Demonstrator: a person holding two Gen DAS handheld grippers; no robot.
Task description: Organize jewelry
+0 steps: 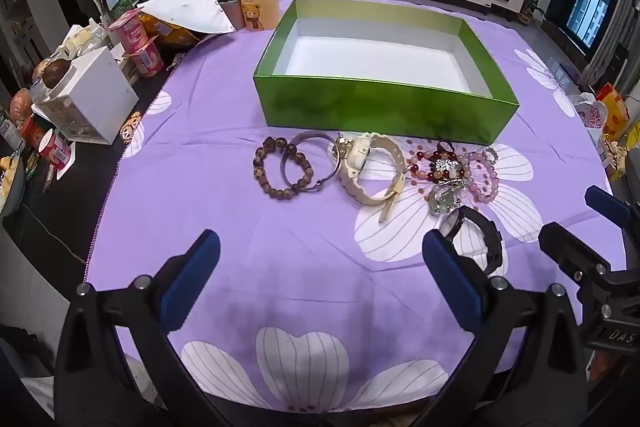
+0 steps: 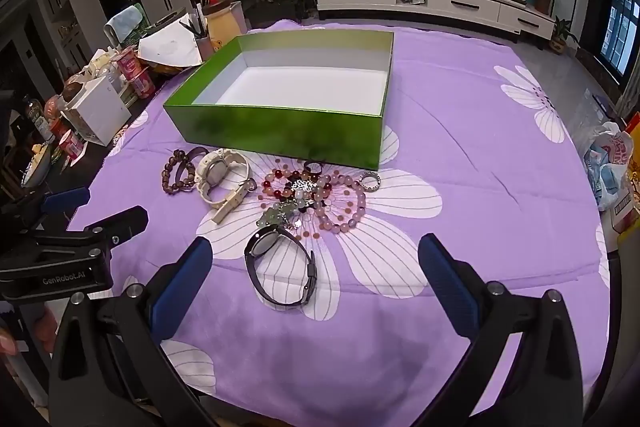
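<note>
Hovering with jaws spread wide and holding nothing, the left gripper (image 1: 320, 283) and right gripper (image 2: 316, 281) face the jewelry strewn mid-frame before the empty green box (image 1: 384, 107). Nearest, lower centre of the right view, the black watch (image 2: 280, 267) looks light and springy, best pinched across its strap; the bead bracelets (image 2: 340, 199) would likely roll or snag.

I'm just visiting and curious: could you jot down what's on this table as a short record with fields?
surface: purple floral cloth
container: green box, open, nothing inside
nearest piece: black watch, lying in front of the right gripper
other pieces: cream watch, brown bead bracelet, pink bead bracelets
left gripper: open, holding nothing
right gripper: open, holding nothing
</note>
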